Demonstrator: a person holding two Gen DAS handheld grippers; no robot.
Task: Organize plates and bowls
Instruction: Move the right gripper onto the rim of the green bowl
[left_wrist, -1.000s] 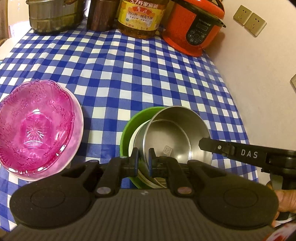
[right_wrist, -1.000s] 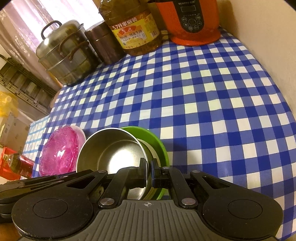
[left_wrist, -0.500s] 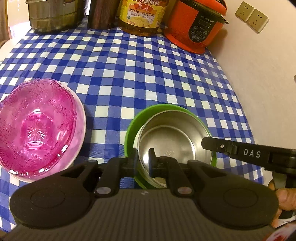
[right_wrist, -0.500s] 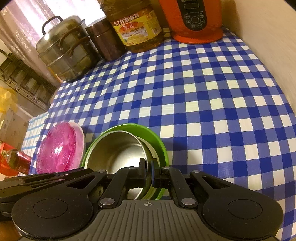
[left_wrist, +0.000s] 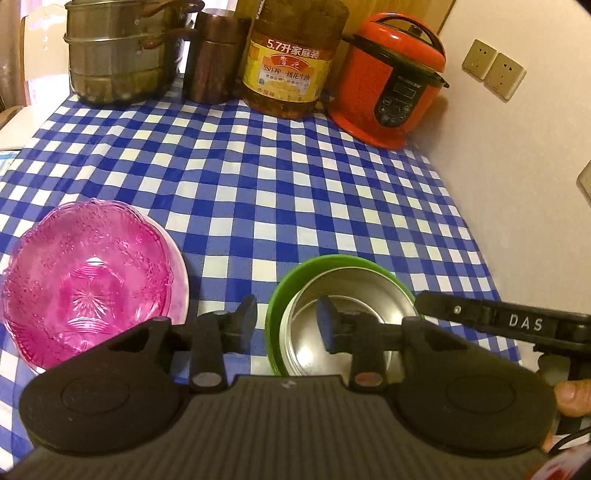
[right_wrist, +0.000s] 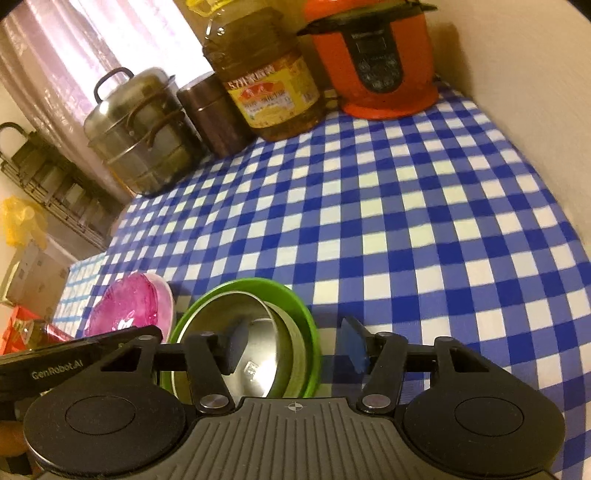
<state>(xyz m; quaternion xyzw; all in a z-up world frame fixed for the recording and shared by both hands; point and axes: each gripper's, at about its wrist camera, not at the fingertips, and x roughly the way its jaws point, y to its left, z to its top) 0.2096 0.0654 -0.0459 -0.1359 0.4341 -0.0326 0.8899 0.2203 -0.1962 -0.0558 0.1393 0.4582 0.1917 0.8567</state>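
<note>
Your left gripper (left_wrist: 287, 322) has its jaws opening, and the pads press on nothing: the left finger sits outside the green bowl (left_wrist: 280, 302), over the checked tablecloth (left_wrist: 295, 192), while the right finger hangs over the steel bowl (left_wrist: 354, 291). The near-left rims of both bowls lie in the gap between those fingers, untouched as far as you can see.

Your right gripper (right_wrist: 293, 345) is also opening, to a moderate width. Its left finger sits over the steel bowl's (right_wrist: 255, 354) inside, its right finger out beyond the green bowl's (right_wrist: 303, 317) right rim over the cloth, so the right-hand rims of the stack lie between them with clear space on both sides.

The steel bowl is nested inside the green bowl, a pale rim showing between the two, and the stack rests on the tablecloth right at your fingertips. To the left of your left fingers, the pink glass bowl (left_wrist: 86, 273) sits in a pale pink plate (left_wrist: 181, 291), apart from the green stack.

Far ahead of both sets of fingers, along the back edge, stand a steel steamer pot (left_wrist: 118, 51), a brown canister (left_wrist: 214, 59), a big oil bottle (left_wrist: 291, 62) and a red rice cooker (left_wrist: 388, 85).
</note>
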